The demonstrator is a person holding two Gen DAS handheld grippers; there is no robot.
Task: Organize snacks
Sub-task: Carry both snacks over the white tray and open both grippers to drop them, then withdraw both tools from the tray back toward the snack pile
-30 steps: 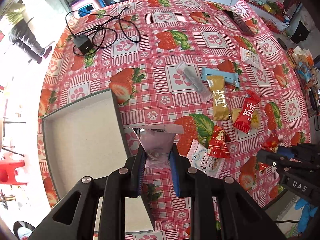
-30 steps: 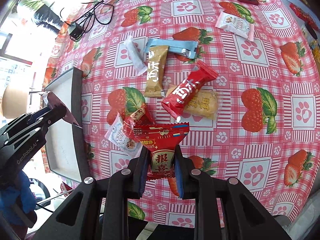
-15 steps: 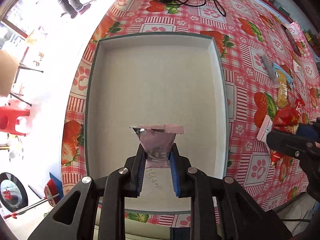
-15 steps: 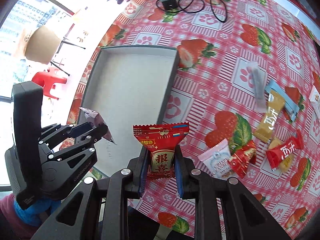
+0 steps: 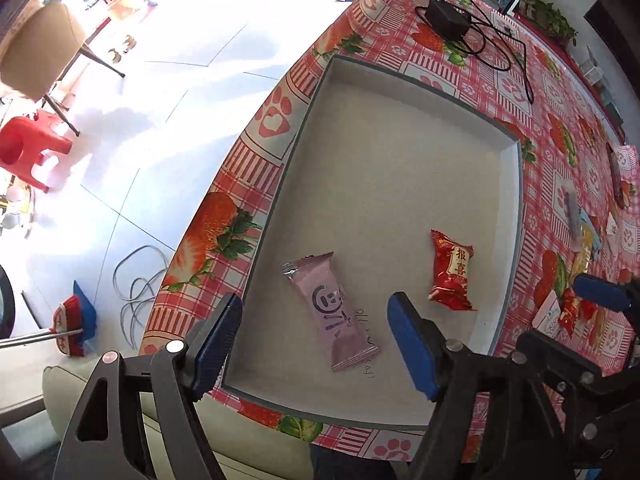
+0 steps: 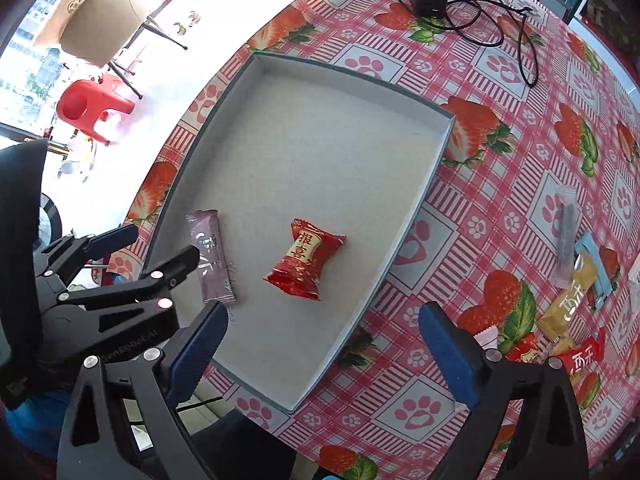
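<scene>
Both snacks that were pinched a second ago are out of the tools now and lying flat in the grey tray. Left tool is spreading its jaws with nothing gripped, hanging right over the pink wafer pack on the tray floor. Right tool is opening wide too, and the red candy bag sits loose on the tray a bit beyond its tips. Pink pack and red bag are near each other but not touching. More snacks are still scattered on the strawberry-cloth desk beside the tray.
</scene>
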